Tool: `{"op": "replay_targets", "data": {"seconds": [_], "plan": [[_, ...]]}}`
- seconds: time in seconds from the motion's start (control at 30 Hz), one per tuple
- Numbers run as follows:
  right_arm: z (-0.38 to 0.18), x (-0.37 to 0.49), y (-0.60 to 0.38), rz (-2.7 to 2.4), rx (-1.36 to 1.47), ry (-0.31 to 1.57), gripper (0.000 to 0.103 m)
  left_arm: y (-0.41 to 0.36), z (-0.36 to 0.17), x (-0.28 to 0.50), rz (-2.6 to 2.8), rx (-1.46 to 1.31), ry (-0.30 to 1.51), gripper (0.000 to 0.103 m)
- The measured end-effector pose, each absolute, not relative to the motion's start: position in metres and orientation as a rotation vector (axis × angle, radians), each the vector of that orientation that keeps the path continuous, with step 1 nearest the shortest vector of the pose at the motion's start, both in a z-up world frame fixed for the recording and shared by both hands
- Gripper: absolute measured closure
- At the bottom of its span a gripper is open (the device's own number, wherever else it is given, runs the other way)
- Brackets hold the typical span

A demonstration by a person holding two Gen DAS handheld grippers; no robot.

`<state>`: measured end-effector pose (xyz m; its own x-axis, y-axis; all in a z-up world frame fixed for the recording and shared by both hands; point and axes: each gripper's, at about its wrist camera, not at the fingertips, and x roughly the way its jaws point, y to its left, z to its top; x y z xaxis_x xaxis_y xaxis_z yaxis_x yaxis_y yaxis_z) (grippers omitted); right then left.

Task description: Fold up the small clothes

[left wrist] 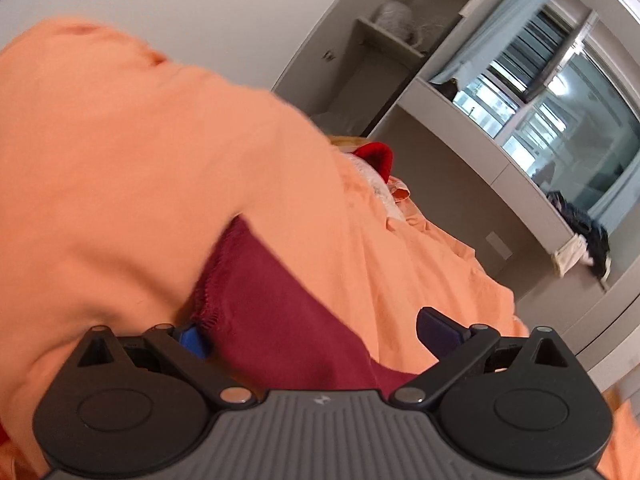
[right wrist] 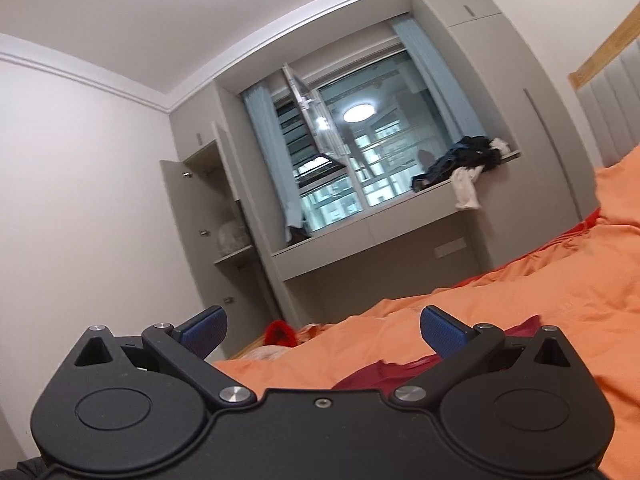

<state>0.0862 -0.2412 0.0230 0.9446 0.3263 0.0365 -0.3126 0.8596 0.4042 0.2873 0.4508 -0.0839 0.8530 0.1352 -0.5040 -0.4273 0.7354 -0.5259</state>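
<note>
Maroon garment (left wrist: pixel 280 312) lying on your orange bed (left wrist: pixel 420 248), partly under an orange fold, your left claw (left wrist: pixel 316 334) spread wide over it, right claw (right wrist: pixel 322 330) wide open too, gripping nothing.

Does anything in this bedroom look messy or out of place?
Yes. A heap of dark clothes is dumped on the window ledge, with a white garment drooping over its edge. A cabinet door hangs open. On the orange bedding, the maroon garment lies partly buried.
</note>
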Motion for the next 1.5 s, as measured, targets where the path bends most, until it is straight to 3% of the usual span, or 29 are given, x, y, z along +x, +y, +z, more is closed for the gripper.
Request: {"op": "replay_targets", "data": {"seconds": [0.03, 0.1, 0.17, 0.3, 0.5, 0.8, 0.87, 0.93, 0.97, 1.07, 1.23, 1.5], "plan": [[0.024, 0.088, -0.246, 0.333, 0.427, 0.044, 0.000, 0.446, -0.080, 0.288, 0.327, -0.656, 0.455, 0.028], [0.026, 0.092, -0.257, 0.316, 0.441, 0.068, 0.000, 0.435, -0.072, 0.290, 0.334, -0.616, 0.463, 0.065], [0.026, 0.096, -0.267, 0.299, 0.427, 0.102, 0.000, 0.420, -0.058, 0.287, 0.342, -0.568, 0.461, 0.081], [0.024, 0.110, -0.284, 0.317, 0.326, 0.201, 0.000, 0.364, -0.017, 0.285, 0.307, -0.393, 0.453, 0.089], [0.005, 0.156, -0.309, 0.416, 0.283, 0.495, 0.000, 0.235, 0.042, 0.295, 0.154, -0.161, 0.441, 0.091], [-0.020, 0.152, -0.336, 0.466, 0.266, 0.574, 0.000, 0.030, 0.081, 0.329, -0.112, -0.012, 0.427, 0.090], [-0.020, 0.145, -0.346, 0.463, 0.238, 0.566, 0.000, 0.001, 0.082, 0.334, -0.147, 0.006, 0.441, 0.086], [-0.018, 0.137, -0.354, 0.451, 0.206, 0.556, 0.000, -0.012, 0.079, 0.326, -0.126, 0.045, 0.431, 0.037], [-0.017, 0.134, -0.357, 0.456, 0.194, 0.545, 0.000, -0.008, 0.076, 0.320, -0.103, 0.052, 0.420, 0.001], [-0.015, 0.126, -0.366, 0.459, 0.192, 0.520, 0.000, 0.024, 0.061, 0.297, -0.057, 0.055, 0.364, 0.000], [-0.016, 0.126, -0.369, 0.481, 0.227, 0.534, 0.000, 0.092, 0.013, 0.272, 0.055, 0.138, 0.434, 0.000], [-0.018, 0.129, -0.345, 0.485, 0.167, 0.539, 0.000, 0.098, -0.076, 0.262, 0.118, 0.625, 0.541, 0.004]]}}
